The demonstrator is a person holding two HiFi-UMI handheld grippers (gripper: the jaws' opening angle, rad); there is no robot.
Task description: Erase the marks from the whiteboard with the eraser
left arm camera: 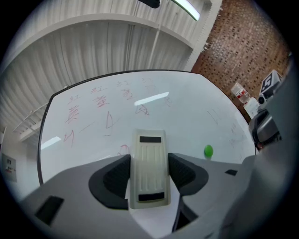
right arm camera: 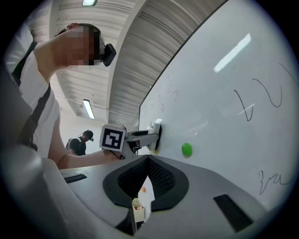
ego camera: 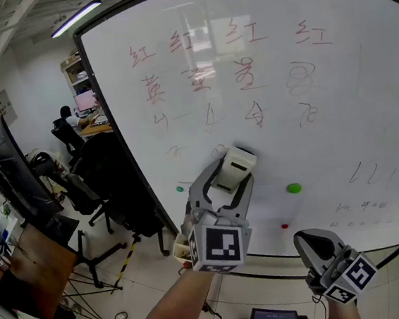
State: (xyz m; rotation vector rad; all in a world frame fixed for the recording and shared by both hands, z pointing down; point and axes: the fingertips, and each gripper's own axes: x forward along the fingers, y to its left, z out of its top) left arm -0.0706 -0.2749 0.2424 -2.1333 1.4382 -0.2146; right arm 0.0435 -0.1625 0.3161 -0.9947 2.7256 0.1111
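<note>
Whiteboard (ego camera: pixel 335 105) with red marks (ego camera: pixel 198 77) up top.
Left claw (left arm camera: pixel 149 168) squeezes the eraser (ego camera: pixel 234 164) against the board below them; right claw (right arm camera: pixel 148 161) is closed, empty, near the bottom edge.

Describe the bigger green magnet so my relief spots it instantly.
Start at the large white whiteboard, then drop to its lower part, right of the cream plastic eraser in the left claw. The bright green round magnet sits there, bigger than the small red dot below it and the tiny green dot far left.
</note>
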